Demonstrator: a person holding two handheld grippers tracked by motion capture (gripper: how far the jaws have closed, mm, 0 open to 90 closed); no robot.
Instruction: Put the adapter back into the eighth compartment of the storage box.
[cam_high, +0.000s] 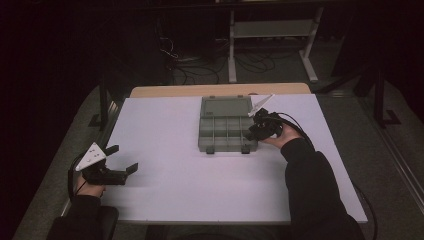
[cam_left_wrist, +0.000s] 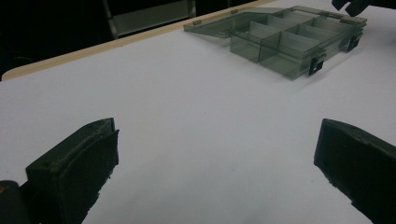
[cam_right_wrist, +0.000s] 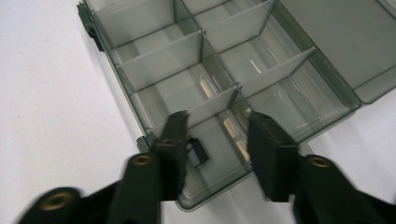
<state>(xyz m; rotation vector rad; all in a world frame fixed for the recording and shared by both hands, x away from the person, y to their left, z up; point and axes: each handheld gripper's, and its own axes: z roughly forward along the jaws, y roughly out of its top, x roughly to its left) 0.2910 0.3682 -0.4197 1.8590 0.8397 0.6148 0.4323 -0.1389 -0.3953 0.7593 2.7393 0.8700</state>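
Right gripper (cam_right_wrist: 215, 140): jaws stood partly apart over the near corner compartment of the organiser box (cam_right_wrist: 224, 70), pads pressing on nothing.
Small black part (cam_right_wrist: 197, 153): lay on the floor of that corner compartment, just beside the left-hand jaw (seen in the right gripper view; too small to make out from above).
Right gripper, high view (cam_high: 252, 131): sat at the box's right edge, held in the person's right hand (cam_high: 280, 135).
Organiser box, high view (cam_high: 227, 132): translucent grey, lid laid flat open toward the far side, resting on the table's centre-right.
Left gripper (cam_left_wrist: 215, 158): jaws spread wide, nothing between them; bare table top lay ahead.
Left gripper, high view (cam_high: 122, 162): rested near the left table edge, well apart from the box.
Box, left gripper view (cam_left_wrist: 289, 37): dividers and two dark front latches showed from the side.
Table (cam_high: 175, 165): white top, wooden strip along the far edge.
Room: dark, with floor cables (cam_high: 200, 65) and a light metal stand (cam_high: 272, 30) (beyond the table).
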